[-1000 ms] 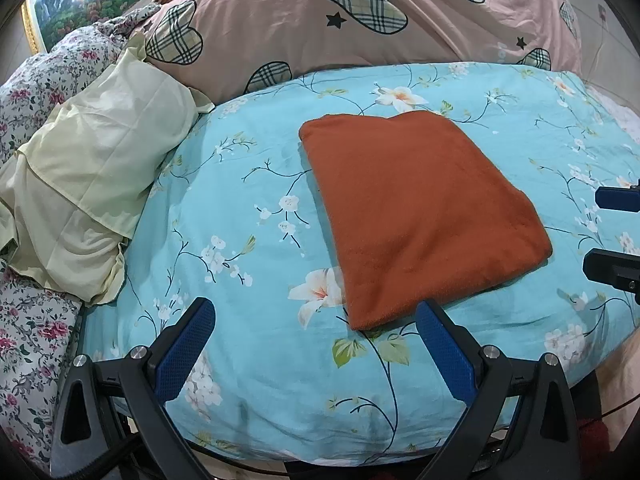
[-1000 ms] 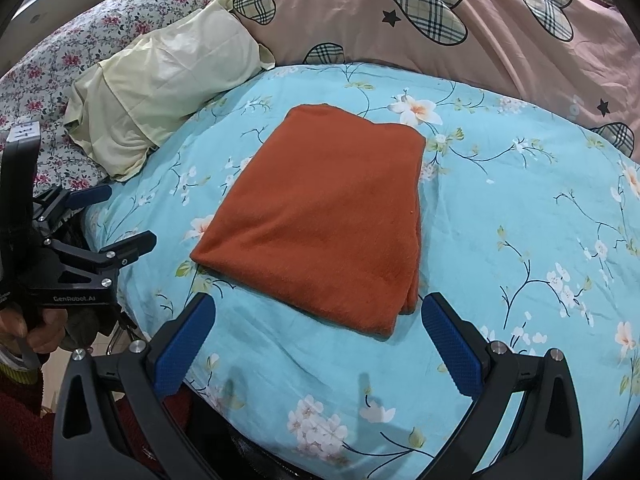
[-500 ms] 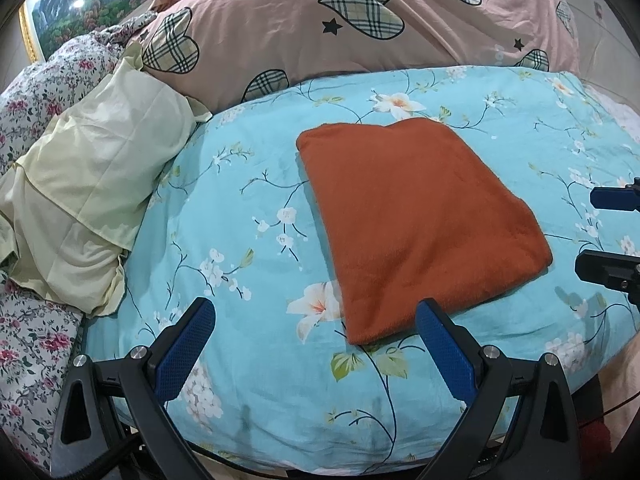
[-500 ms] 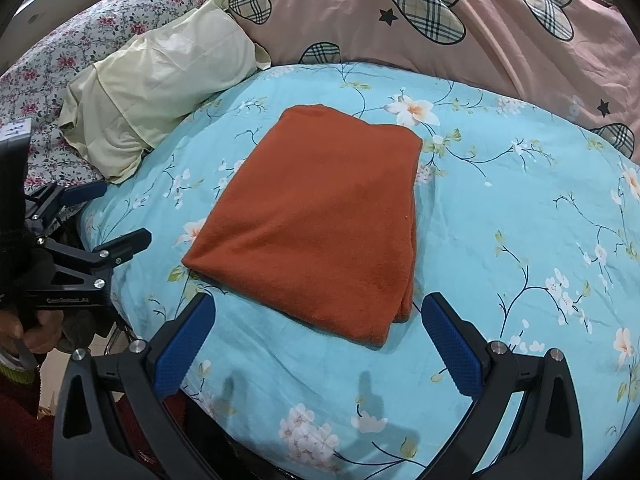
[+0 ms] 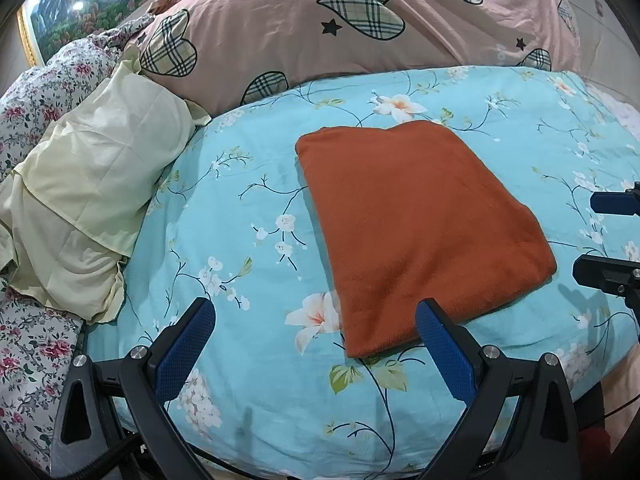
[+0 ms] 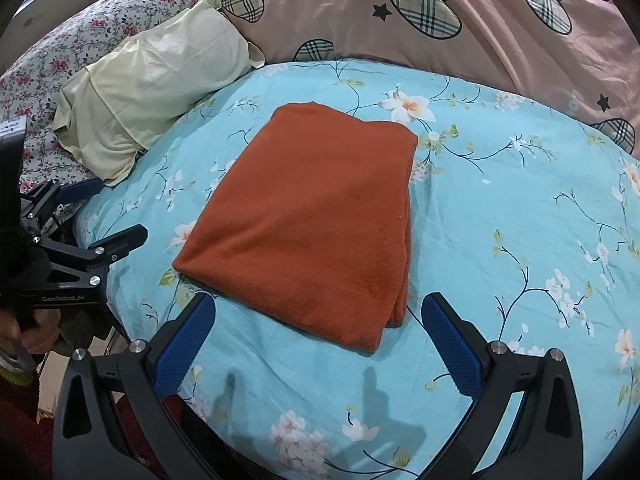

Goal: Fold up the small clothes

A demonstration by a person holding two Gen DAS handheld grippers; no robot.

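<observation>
While both tools hang at the near edge of the bed, left gripper (image 5: pixel 314 342) & right gripper (image 6: pixel 318 338) are each spread wide w/ nothing between the blue pads, neither touching cloth. Just past them the folded orange garment (image 6: pixel 308 220) lies flat on the turquoise floral sheet (image 6: pixel 500 216), folded edge toward the right gripper. Nothing sits on top of it. Off to the left, apart from it, a pale yellow pillow (image 5: pixel 88 184). Behind, a pink quilt w/ plaid hearts (image 5: pixel 360 28); far left, a rose-print cover (image 5: pixel 32 96).
</observation>
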